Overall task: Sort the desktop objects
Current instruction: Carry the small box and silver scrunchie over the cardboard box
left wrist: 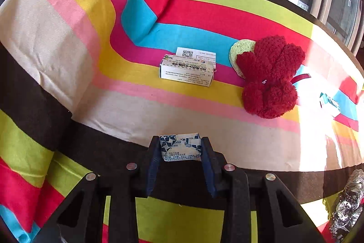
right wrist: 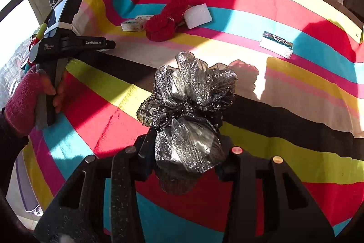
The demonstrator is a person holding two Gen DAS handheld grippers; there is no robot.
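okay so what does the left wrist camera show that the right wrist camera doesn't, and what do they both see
Only the left wrist view shows the left gripper shut on a wrapped candy, and the round yellow-green sponge tucked under the red glove.

Only the right wrist view shows the right gripper shut on the silver glitter bow, a white foam block, and the person's left hand holding the other gripper.

Both show the striped cloth, the red fuzzy glove and the white medicine box.

Blue-white candy packet between fingers, glittery silver bow (crumpled) likewise held
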